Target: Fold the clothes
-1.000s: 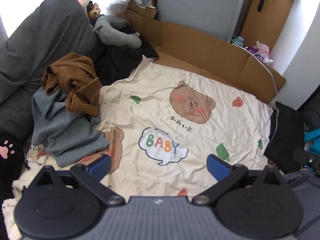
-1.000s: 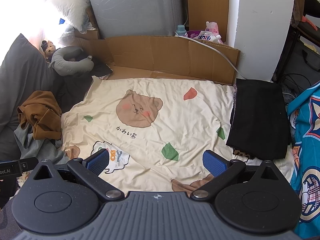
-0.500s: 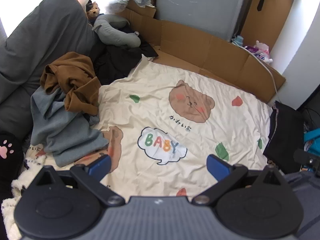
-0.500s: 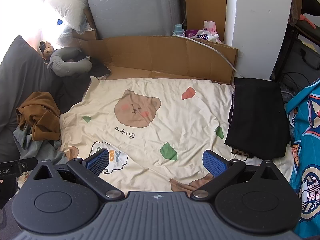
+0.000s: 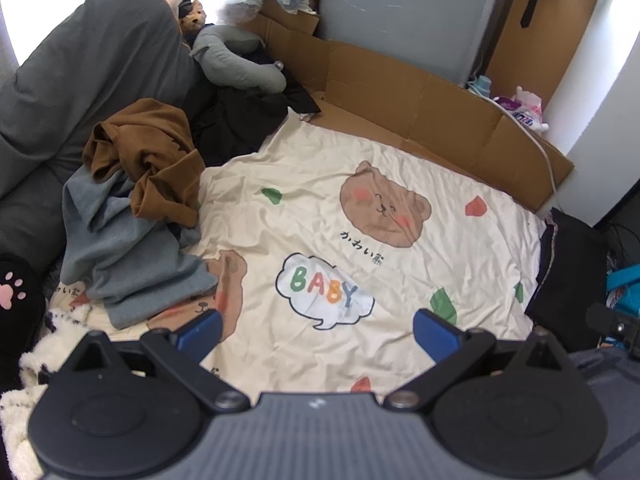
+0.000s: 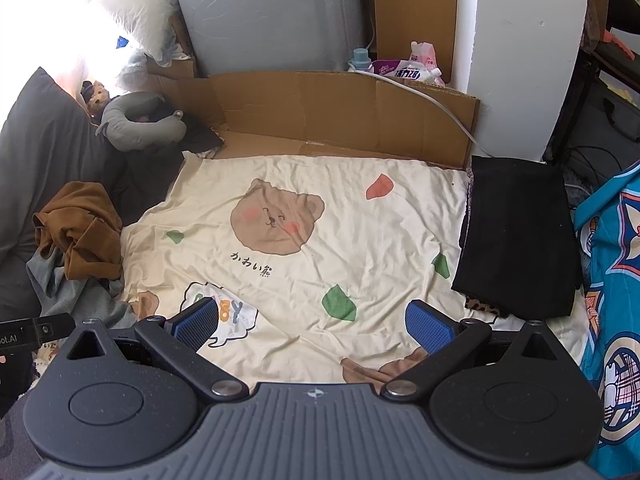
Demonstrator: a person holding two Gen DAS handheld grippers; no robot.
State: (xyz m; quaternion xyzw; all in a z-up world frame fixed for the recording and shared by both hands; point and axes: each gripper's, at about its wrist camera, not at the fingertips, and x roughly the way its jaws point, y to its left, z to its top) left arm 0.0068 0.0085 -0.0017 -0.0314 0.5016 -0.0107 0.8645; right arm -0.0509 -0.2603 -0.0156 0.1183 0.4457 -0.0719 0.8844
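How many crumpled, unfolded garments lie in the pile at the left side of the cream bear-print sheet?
2 are visible: a crumpled brown garment on top, and a grey-blue garment under it, spreading onto the sheet. More may be hidden beneath.

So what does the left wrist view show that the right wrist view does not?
Only the left wrist view shows the black cushion with a pink paw print. Only the right wrist view shows the whole folded black garment and the blue patterned fabric. Both show the bear blanket, the brown garment on the grey one, and the cardboard.
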